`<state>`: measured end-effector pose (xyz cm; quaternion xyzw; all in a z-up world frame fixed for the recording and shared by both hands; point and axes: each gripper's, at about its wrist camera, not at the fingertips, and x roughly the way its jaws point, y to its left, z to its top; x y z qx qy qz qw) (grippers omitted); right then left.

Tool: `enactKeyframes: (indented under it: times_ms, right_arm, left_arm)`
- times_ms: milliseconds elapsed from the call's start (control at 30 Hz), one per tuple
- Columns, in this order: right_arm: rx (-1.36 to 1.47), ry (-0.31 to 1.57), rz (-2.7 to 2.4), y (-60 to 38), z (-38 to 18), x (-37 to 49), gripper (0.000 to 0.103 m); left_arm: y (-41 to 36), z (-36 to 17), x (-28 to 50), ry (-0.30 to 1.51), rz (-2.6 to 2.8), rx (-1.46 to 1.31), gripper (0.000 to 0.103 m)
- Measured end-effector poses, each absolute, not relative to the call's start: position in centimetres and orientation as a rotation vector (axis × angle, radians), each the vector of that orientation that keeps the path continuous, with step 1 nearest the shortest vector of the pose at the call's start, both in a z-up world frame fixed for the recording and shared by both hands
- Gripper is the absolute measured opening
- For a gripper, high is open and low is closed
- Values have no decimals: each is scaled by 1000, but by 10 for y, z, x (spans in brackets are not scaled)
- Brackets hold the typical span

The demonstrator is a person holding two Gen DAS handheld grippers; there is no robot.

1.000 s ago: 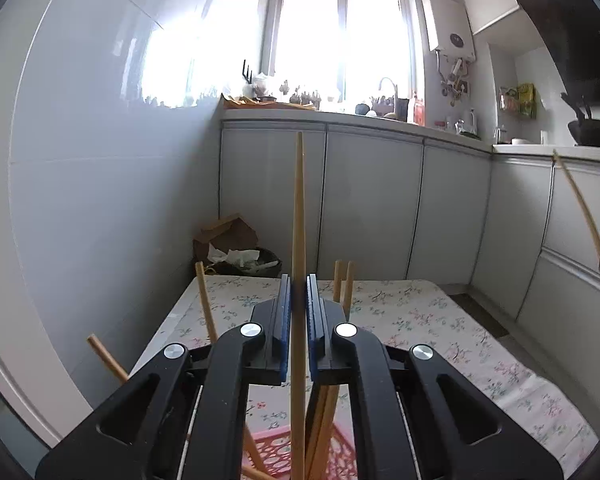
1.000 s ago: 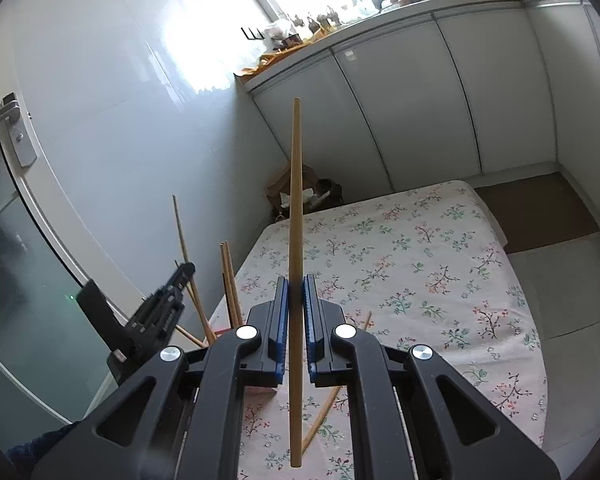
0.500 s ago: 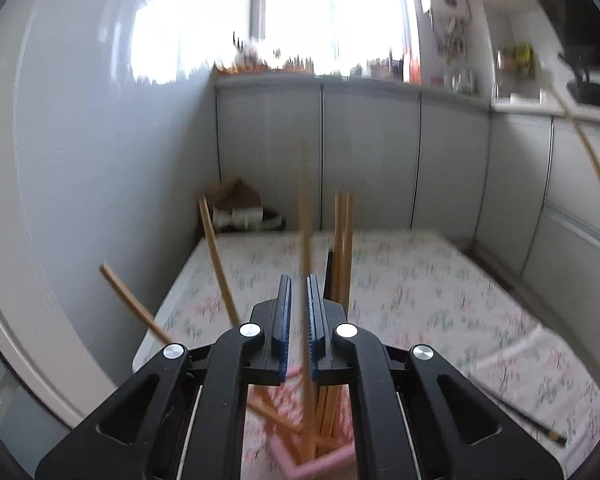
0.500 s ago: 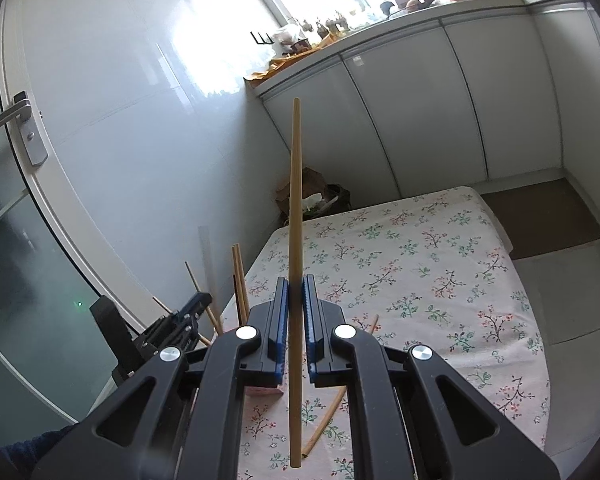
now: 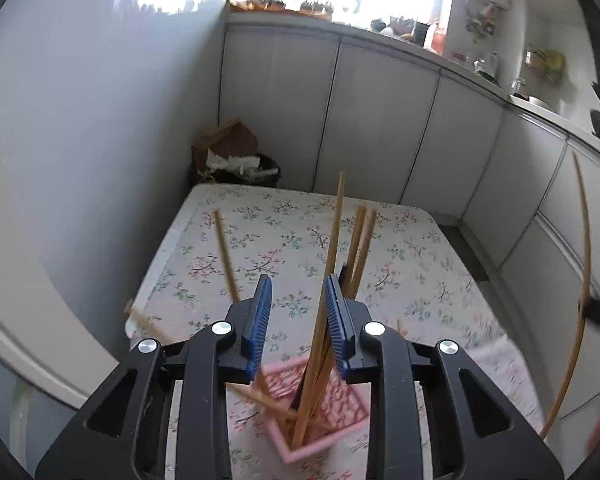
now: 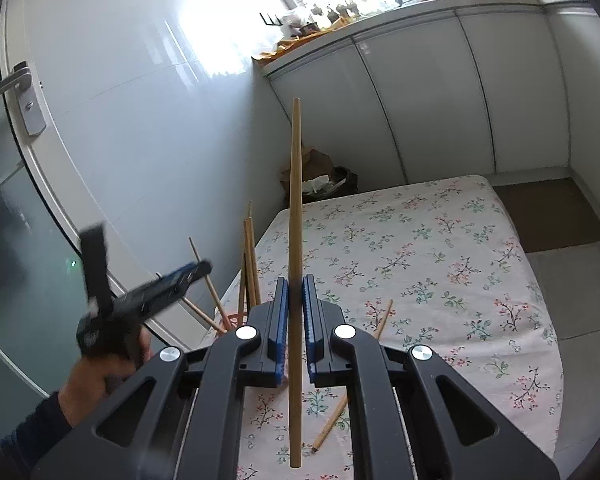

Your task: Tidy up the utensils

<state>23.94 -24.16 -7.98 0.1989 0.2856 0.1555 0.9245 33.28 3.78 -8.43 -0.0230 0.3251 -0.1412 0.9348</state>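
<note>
A pink slotted holder (image 5: 342, 414) stands on the flowered tablecloth (image 5: 284, 232) with several wooden chopsticks leaning in it. My left gripper (image 5: 298, 284) hovers just above it and its jaws are opening. One chopstick (image 5: 330, 264) stands between the blue pads, resting by the right pad, with its lower end down in the holder. My right gripper (image 6: 295, 282) is shut on another upright chopstick (image 6: 295, 184), over the table to the right of the holder (image 6: 236, 315). The left gripper (image 6: 186, 274) shows blurred in the right wrist view, held by a hand (image 6: 96, 376).
One loose chopstick (image 6: 354, 376) lies on the cloth near the right gripper. A white wall and glass door (image 6: 28, 240) close off the left side. A bin with a paper bag (image 5: 236, 156) sits beyond the table's far edge, with white cabinets (image 5: 376, 128) behind it.
The left gripper tipped downward over the pink holder, and its jaws parted from the chopstick, which now stands in the holder. The right gripper keeps its chopstick and has drifted slightly.
</note>
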Motion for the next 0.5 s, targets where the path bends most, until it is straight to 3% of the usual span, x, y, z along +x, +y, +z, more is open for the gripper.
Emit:
enactKeyframes:
  times_ms: [100, 233, 500]
  right_arm:
    - [426, 591, 311, -246, -82, 241, 8]
    - [438, 604, 289, -252, -87, 245, 8]
    - [457, 601, 297, -257, -85, 245, 8]
  left_arm:
    - [34, -83, 362, 780, -313, -125, 27]
    - [41, -81, 387, 818, -329, -309, 38]
    - [13, -75, 410, 799, -297, -216, 38]
